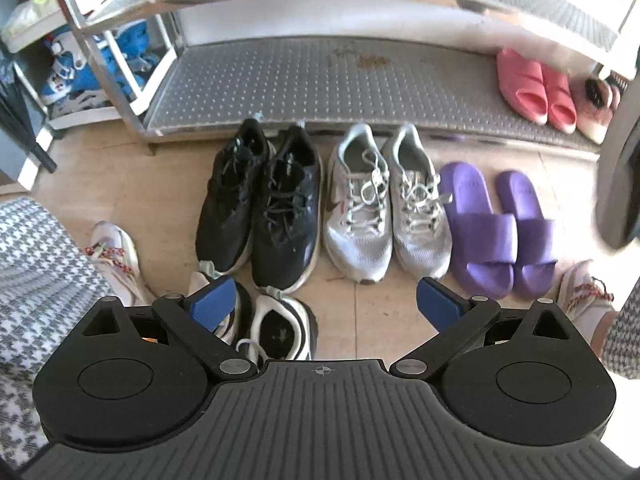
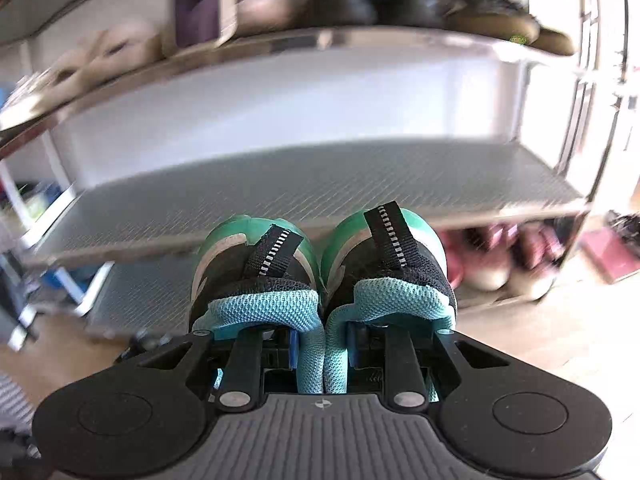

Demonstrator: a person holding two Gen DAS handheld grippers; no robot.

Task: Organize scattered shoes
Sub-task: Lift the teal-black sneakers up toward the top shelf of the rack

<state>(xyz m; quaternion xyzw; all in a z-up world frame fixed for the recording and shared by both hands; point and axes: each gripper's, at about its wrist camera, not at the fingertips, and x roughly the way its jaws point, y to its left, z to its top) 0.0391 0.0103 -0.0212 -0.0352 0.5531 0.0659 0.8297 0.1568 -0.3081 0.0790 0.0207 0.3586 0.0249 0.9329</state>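
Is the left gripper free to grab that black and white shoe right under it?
Probably yes. The left gripper is open and empty, and the black and white shoe lies on the floor just below its fingers, opening upward, with nothing on top of it.

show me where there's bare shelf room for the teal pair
The right gripper holds the teal shoes before a bare middle shelf. The bottom shelf is free left of the pink slippers. The top shelf is crowded.

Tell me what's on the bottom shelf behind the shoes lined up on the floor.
On the bottom shelf, pink slides and a fluffy pink slipper sit at its right end. The rest shows bare; the right gripper hides the far right.
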